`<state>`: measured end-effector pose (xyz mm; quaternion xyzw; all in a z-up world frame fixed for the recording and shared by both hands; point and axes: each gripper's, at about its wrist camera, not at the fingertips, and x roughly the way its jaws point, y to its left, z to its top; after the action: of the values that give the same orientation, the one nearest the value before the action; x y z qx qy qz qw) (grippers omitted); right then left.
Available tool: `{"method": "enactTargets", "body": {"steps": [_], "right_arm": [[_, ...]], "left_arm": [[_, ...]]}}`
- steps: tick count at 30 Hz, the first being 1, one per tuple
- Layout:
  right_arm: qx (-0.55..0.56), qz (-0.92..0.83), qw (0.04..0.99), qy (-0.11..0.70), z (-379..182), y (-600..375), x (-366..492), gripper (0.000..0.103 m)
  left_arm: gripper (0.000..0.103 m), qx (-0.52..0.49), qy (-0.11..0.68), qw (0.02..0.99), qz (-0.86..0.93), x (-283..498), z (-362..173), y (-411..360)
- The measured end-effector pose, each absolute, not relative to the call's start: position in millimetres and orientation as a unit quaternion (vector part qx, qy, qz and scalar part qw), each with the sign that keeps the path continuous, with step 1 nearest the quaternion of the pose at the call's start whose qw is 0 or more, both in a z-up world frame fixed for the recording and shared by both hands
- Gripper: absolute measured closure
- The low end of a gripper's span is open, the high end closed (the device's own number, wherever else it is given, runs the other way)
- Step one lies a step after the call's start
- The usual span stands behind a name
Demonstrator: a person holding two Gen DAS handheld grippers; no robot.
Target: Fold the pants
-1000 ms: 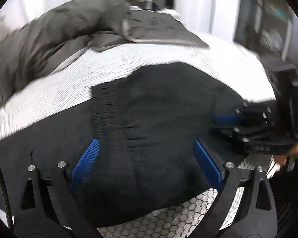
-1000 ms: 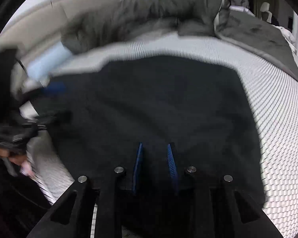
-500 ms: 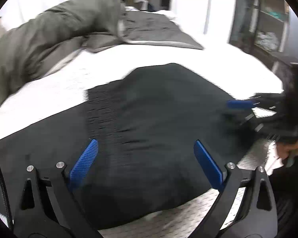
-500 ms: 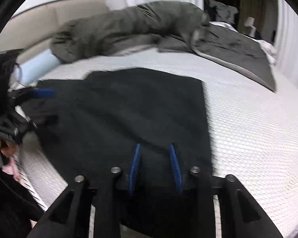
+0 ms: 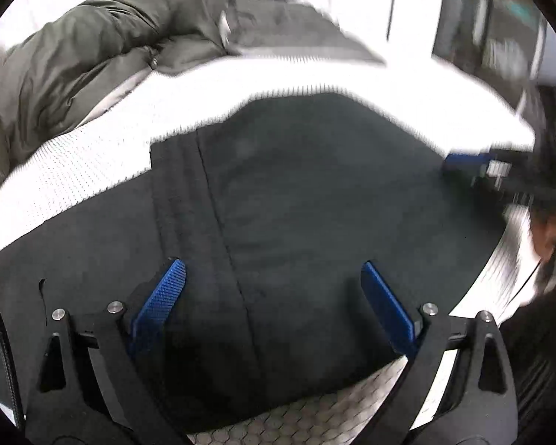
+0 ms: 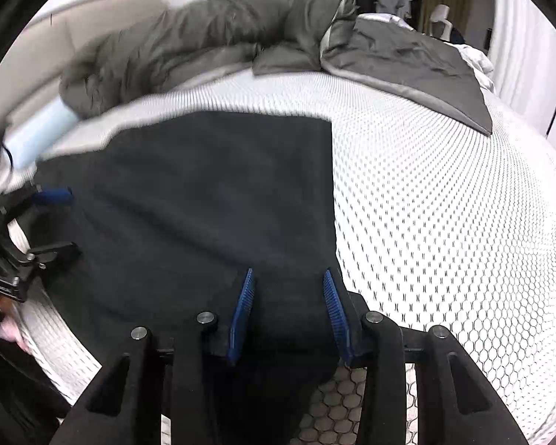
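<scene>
The pants [image 6: 211, 200] lay flat on the bed [image 6: 444, 222], soft and limp. My left gripper [image 5: 274, 296] stood wide over the waistband [image 5: 189, 222]; my right gripper [image 6: 289, 304] was opening, nothing pinched. I'd grab the hem corners.

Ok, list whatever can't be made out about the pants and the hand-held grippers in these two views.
- Left wrist view: right hand-held gripper is motion-blurred at the frame's edge; its opening jaws are unreadable there.
- Left wrist view: pants run off the left edge, so their full length is unseen.
- Right wrist view: the pants' near edge is hidden behind the gripper body.
</scene>
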<state>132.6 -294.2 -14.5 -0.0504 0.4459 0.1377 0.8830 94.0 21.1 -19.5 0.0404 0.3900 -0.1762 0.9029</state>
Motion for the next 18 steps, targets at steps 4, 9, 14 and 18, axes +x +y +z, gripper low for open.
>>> {"method": "enactTargets", "body": {"steps": [4,9,14,18], "right_arm": [[-0.020,0.193,0.884,0.425,0,-263,143,0.063],[-0.074,0.189,0.849,0.488,-37,-211,173,0.063],[-0.151,0.151,0.852,0.478,-39,-232,174,0.063],[-0.112,0.135,0.859,0.481,-33,-267,177,0.063]], "left_arm": [[0.013,0.027,0.382,0.909,-0.161,118,-9,12],[0.034,0.088,0.431,0.889,-0.126,156,-34,-9],[0.015,0.085,0.434,0.893,-0.089,159,-37,10],[0.017,0.038,0.449,0.887,-0.099,164,-39,22]]}}
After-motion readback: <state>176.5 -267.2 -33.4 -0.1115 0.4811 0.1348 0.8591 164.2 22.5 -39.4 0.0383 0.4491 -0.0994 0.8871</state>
